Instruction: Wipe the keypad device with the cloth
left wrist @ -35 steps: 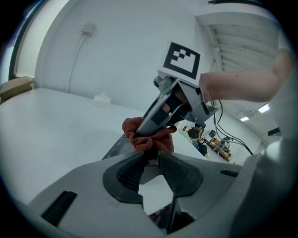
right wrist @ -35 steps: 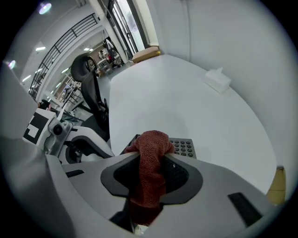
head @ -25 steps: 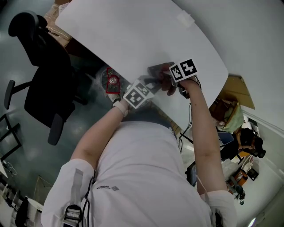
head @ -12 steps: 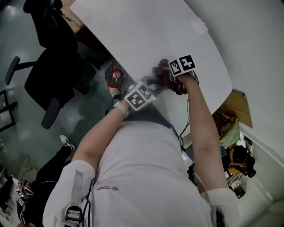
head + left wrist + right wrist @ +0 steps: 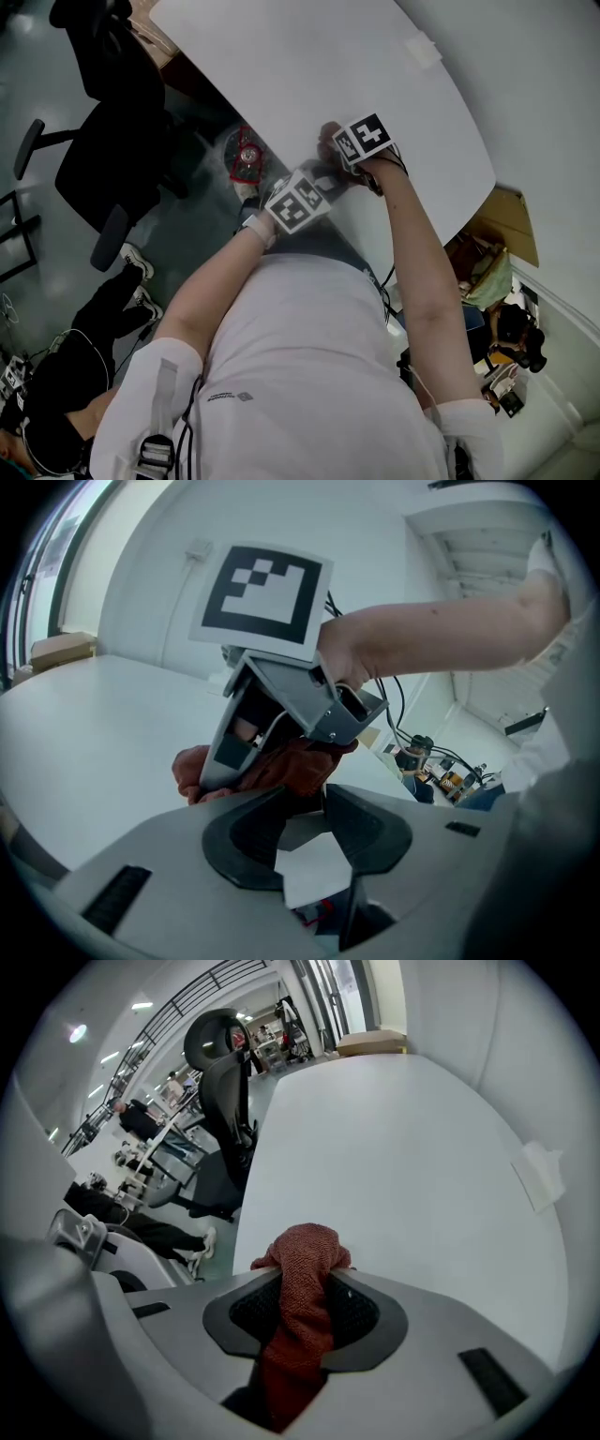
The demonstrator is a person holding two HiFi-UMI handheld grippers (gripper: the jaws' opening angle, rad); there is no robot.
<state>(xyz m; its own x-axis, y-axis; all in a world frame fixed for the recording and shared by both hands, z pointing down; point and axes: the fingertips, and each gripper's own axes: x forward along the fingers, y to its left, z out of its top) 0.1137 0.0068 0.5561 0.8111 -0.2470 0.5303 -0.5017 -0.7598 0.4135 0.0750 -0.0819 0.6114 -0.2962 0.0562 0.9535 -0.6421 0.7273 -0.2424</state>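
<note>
My right gripper (image 5: 305, 1281) is shut on a bunched red cloth (image 5: 305, 1241). It points steeply down at the white table (image 5: 309, 66) near its edge. In the left gripper view the cloth (image 5: 281, 766) hangs under the right gripper's grey body, just past my left gripper (image 5: 305, 803). The left jaws have just been opening and stand a little apart. A flat grey piece (image 5: 300, 829), apparently the keypad device, lies between their tips. In the head view the cloth (image 5: 328, 139) shows beside the right gripper (image 5: 339, 155), close to the left gripper (image 5: 319, 183). The device is mostly hidden there.
A black office chair (image 5: 112, 159) stands left of the table, with a red object (image 5: 246, 155) on the floor by the table's edge. A person in dark clothes (image 5: 56, 412) sits at the lower left. A small white item (image 5: 422, 49) lies far out on the table.
The right gripper has carried the cloth leftward, closer to the left gripper, and rolled a little. The left gripper has stayed put. A person has come into view at the lower left.
</note>
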